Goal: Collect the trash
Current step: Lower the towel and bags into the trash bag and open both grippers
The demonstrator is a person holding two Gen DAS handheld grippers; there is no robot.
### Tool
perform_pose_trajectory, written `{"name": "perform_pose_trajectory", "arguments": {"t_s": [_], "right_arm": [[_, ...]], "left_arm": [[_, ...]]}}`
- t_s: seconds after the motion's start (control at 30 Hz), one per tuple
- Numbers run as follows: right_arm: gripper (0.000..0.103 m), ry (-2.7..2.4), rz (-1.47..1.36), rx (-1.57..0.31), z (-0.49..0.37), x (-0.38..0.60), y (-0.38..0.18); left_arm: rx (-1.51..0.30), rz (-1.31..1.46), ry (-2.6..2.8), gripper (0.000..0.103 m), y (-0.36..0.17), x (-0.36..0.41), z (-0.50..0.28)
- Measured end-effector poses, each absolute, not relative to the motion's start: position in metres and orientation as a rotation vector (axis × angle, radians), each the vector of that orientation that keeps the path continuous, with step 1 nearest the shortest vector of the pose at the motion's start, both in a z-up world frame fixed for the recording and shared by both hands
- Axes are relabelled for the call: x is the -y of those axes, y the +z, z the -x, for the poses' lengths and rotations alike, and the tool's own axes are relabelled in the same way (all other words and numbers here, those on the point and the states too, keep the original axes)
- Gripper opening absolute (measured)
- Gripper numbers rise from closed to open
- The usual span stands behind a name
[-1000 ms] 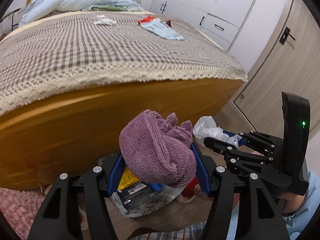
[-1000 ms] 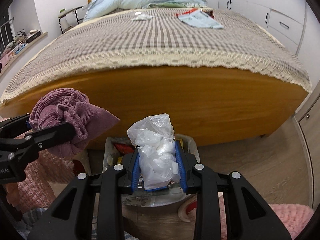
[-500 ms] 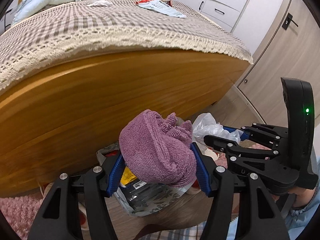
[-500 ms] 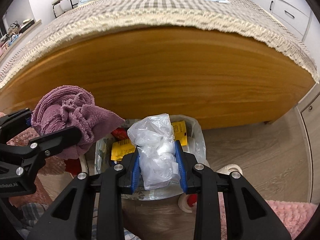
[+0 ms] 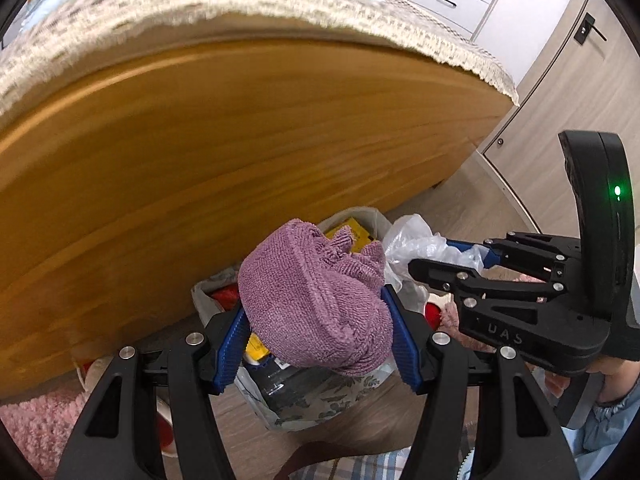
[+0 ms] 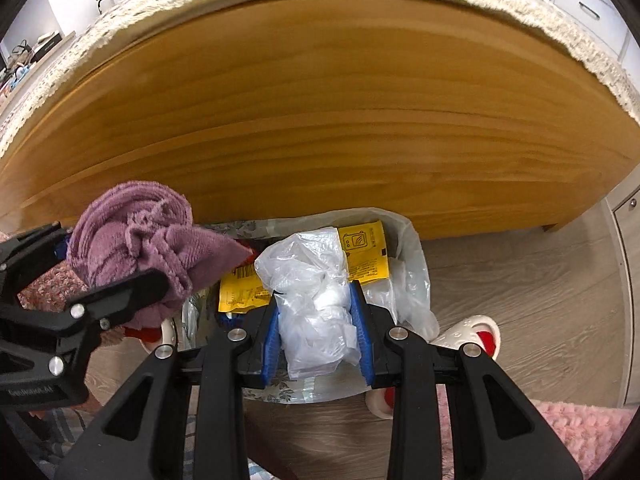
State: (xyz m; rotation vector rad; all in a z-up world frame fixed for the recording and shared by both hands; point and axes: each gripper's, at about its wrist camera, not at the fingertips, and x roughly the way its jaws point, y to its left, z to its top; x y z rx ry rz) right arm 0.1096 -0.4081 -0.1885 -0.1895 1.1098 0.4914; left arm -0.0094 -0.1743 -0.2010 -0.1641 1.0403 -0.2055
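The left gripper (image 5: 316, 344) pinches a bunched purple towel (image 5: 316, 300) between its blue pads. The right gripper (image 6: 318, 336) clamps a crumpled white plastic bag (image 6: 316, 292). Both loads hang above the lined trash bin (image 6: 416, 280) — on the floor beside the wooden bed frame (image 6: 320, 120).

Ahead of your fingers the bed's wooden footboard (image 6: 320, 120) fills the view, a fringed checked bedspread (image 5: 360, 12) hanging over its top edge. A pink fluffy rug (image 6: 580, 432) lies right of them on the wood floor (image 6: 540, 280).
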Motion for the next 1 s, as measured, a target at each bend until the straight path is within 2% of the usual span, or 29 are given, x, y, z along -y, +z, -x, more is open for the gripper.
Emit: {"name": "perform_pose_trajectory", "arguments": {"t_s": [0.47, 1.0], "right_arm": [[0.031, 0.473, 0.106, -1.157, -0.132, 0.422, -0.203], [0.031, 0.415, 0.071, -1.437, -0.14, 0.439, -0.275]], "left_arm": [[-1.141, 0.202, -0.191, 0.06, -0.231, 0.167, -0.003], [-1.351, 0.173, -0.24, 0.06, -0.292, 0.194, -0.022]]}}
